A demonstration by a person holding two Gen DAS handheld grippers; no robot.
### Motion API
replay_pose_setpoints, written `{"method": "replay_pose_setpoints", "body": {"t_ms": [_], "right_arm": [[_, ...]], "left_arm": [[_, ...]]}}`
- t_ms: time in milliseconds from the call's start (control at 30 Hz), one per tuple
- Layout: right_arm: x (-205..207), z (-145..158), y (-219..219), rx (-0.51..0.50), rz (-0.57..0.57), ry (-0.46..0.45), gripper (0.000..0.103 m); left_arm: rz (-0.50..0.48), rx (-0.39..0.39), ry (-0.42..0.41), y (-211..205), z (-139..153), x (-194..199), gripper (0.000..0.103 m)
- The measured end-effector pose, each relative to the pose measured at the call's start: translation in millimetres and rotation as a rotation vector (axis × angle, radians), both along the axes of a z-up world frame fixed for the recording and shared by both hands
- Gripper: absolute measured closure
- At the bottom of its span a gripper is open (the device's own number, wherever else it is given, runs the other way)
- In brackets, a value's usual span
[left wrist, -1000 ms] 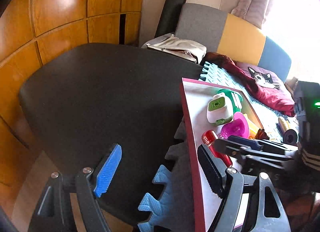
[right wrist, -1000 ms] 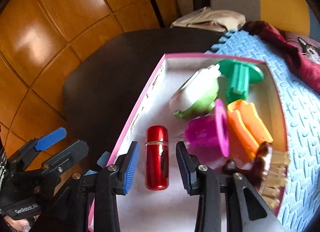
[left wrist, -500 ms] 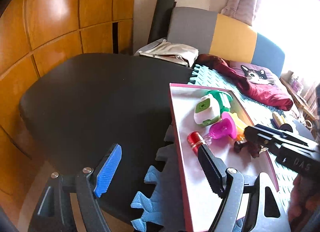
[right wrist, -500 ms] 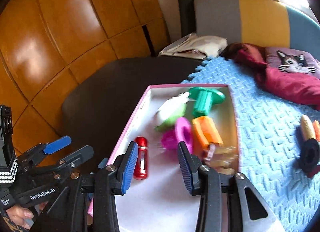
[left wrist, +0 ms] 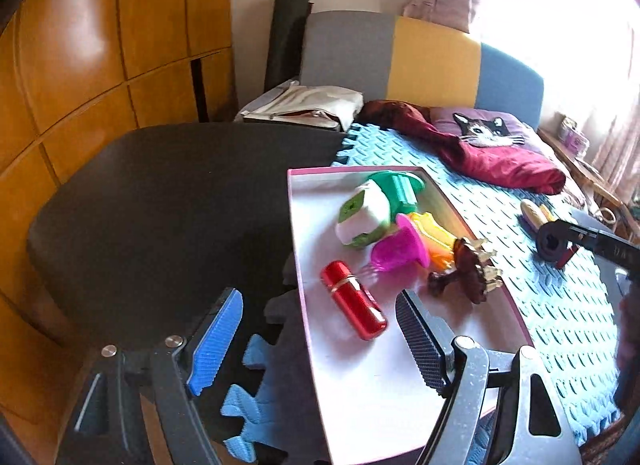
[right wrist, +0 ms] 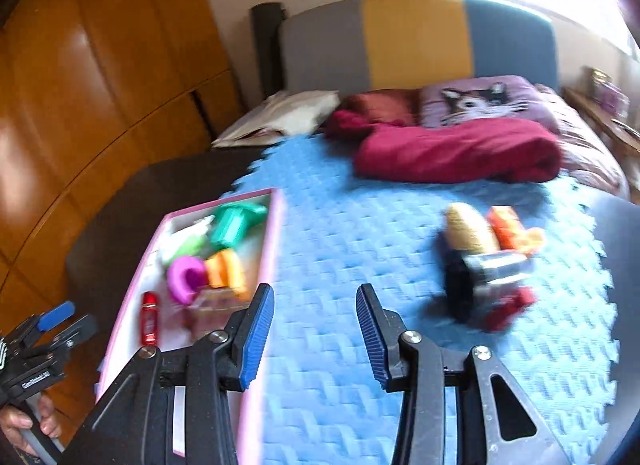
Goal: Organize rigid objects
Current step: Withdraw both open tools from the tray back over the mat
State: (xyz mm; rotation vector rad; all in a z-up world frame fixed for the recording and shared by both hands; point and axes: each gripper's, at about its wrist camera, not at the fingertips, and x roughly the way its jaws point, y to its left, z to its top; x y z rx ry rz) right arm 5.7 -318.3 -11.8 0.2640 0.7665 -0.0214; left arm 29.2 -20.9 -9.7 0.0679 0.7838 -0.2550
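Box (left wrist: 304, 241), pink-rimmed, on blue foam mat (right wrist: 360, 249): red cylinder (left wrist: 354, 299) at its near-left inside. Left gripper (left wrist: 320, 341) jaws wide, empty, over box near edge. Right gripper (right wrist: 316, 329) jaws apart, just been opening, empty, right of box over mat.

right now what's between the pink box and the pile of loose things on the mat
Only bare blue foam mat lies between the pink box and the pile of loose things; nothing else sits on that stretch. The right wrist view shows it best.
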Motion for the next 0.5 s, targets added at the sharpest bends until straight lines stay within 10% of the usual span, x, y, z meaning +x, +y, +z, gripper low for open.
{"method": "replay_pose_setpoints", "body": {"t_ms": [500], "right_arm": [[-48,-22,-139,-0.010,-0.408,0.080,0.060]], "left_arm": [[-0.136,0.001,-0.014,-56,15,1,0.023]]}}
